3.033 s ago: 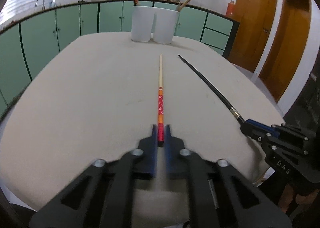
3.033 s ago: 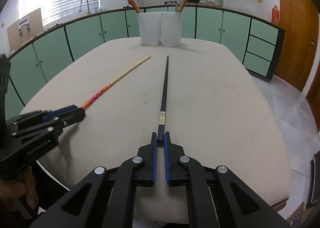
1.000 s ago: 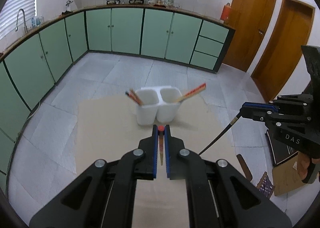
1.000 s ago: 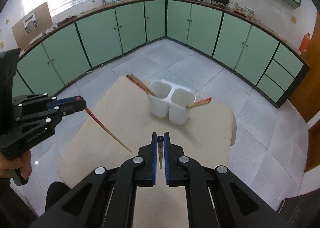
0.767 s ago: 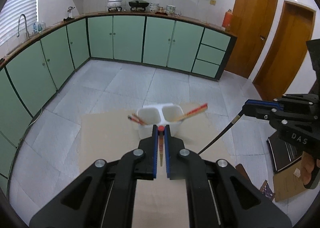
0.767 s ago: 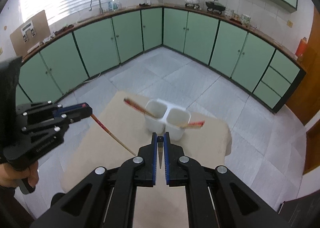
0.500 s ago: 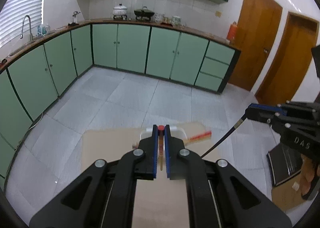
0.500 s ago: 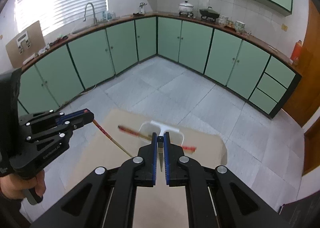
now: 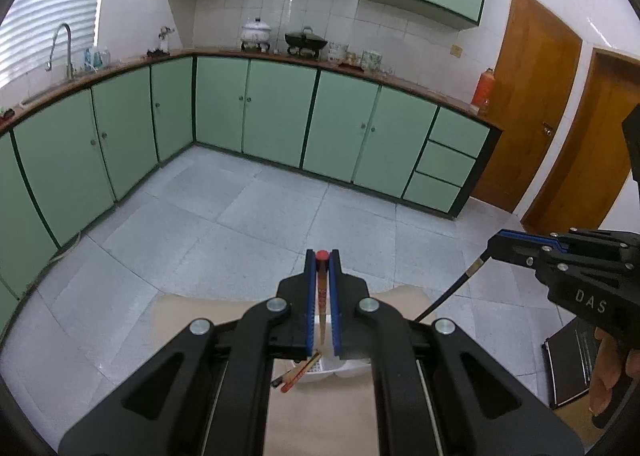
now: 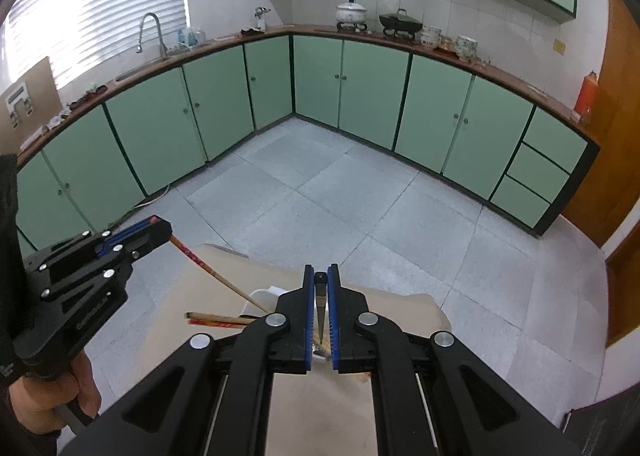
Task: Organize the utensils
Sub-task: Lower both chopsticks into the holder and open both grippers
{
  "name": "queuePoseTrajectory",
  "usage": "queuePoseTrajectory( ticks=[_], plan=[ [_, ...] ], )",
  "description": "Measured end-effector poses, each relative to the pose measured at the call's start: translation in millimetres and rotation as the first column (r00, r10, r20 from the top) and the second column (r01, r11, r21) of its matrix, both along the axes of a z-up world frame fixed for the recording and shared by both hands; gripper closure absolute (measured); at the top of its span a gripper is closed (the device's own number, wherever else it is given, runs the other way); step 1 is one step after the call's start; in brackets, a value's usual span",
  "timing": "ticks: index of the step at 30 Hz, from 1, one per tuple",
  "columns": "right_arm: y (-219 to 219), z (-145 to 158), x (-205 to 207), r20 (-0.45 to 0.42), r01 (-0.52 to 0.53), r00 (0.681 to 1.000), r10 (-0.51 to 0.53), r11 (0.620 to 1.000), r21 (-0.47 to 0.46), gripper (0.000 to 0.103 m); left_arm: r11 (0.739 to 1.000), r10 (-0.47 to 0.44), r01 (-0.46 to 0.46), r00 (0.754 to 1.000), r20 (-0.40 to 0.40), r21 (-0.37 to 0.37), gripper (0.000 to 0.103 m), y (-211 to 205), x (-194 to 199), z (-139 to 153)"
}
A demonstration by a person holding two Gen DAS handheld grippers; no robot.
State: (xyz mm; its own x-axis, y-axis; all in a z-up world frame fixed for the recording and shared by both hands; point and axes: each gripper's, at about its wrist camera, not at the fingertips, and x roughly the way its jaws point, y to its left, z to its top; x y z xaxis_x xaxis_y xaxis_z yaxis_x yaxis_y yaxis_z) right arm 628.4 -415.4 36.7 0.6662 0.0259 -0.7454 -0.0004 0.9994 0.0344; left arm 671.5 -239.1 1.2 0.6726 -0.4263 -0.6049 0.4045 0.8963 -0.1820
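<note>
My left gripper [image 9: 321,256] is shut on a red-and-wood chopstick [image 9: 321,296] that hangs point down over the white two-cup holder [image 9: 340,364]. In the right wrist view this chopstick [image 10: 208,268] slants from the left gripper [image 10: 160,228] down to the holder's left cup [image 10: 262,298]. My right gripper [image 10: 320,278] is shut on a black chopstick [image 10: 320,308], held point down over the holder. The black chopstick [image 9: 456,288] also shows in the left wrist view, held by the right gripper [image 9: 496,242]. Other chopsticks [image 10: 220,320] lean out of the holder.
The holder stands on a beige table [image 10: 208,296] far below both grippers. Grey tiled floor [image 9: 280,224] surrounds the table. Green cabinets [image 9: 280,116] line the walls and brown doors [image 9: 532,116] stand at the right.
Both grippers lifted their chopsticks off the table, turned them point down and moved over the holder. The holder has slid under the fingers in both views.
</note>
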Motion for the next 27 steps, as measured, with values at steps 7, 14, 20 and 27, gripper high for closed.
queuePoseTrajectory(
  ticks=[7, 14, 20, 27],
  plan=[
    [-11, -64, 18, -0.090, -0.006, 0.996, 0.008, 1.000, 0.030, 0.096, 0.997, -0.005, 0.011, 0.997, -0.074, 0.071, 0.097, -7, 16, -53],
    [-21, -77, 7, -0.097, 0.011, 0.995, -0.006, 0.999, 0.051, 0.088, 0.996, 0.019, -0.012, 0.996, -0.082, 0.092, 0.070, 5, 15, -57],
    [-27, -64, -14, -0.062, 0.017, 0.998, -0.012, 0.997, 0.075, 0.087, 0.995, 0.033, -0.027, 0.998, -0.061, 0.093, 0.032, 20, -2, -41],
    [-14, -60, -76, 0.066, 0.055, 0.996, -0.055, 0.998, 0.008, 0.032, 0.989, 0.035, -0.030, 0.999, -0.033, 0.148, 0.010, 41, -49, -40]
  ],
)
